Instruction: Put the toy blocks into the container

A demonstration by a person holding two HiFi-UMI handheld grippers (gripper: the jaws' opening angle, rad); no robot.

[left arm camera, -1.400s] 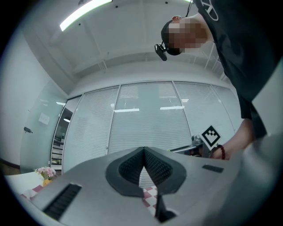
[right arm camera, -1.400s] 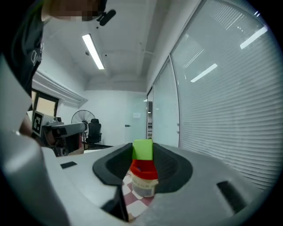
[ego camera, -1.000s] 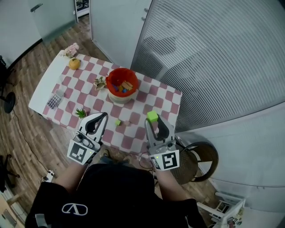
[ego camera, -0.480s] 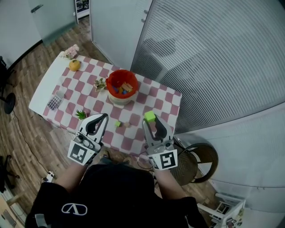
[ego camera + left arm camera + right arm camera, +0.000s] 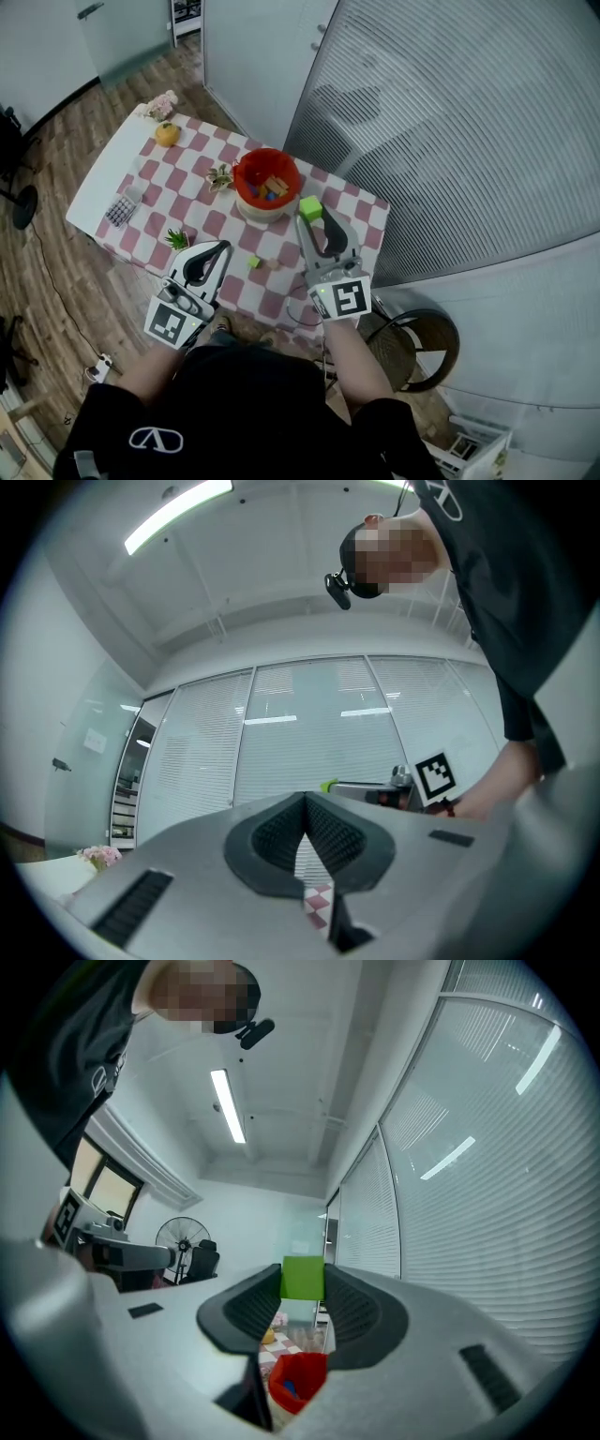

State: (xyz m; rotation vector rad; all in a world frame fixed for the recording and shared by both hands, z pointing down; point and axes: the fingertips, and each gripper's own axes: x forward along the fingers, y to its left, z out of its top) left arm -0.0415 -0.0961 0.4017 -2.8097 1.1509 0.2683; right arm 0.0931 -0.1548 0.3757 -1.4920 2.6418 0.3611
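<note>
A red bowl-shaped container (image 5: 267, 184) stands on the checked table (image 5: 192, 202) with several coloured blocks inside. My right gripper (image 5: 312, 221) is shut on a bright green cube (image 5: 310, 207) and holds it in the air just right of the container's rim. The right gripper view has the cube (image 5: 302, 1279) pinched between the pads, with the container (image 5: 298, 1379) below it. A small green block (image 5: 253, 262) and a pinkish block (image 5: 272, 264) lie on the table near its front edge. My left gripper (image 5: 219, 249) hovers left of them, shut and empty (image 5: 306, 799).
An orange fruit (image 5: 167, 134) and pink flowers (image 5: 163, 101) sit at the table's far left. A small green plant (image 5: 176, 238), a dried sprig (image 5: 220, 176) and a grey keypad (image 5: 119, 211) are also on the cloth. A round chair (image 5: 417, 349) stands at the right.
My right gripper has carried the green cube forward and to the left, up to the red container's rim. The left gripper has stayed put.
</note>
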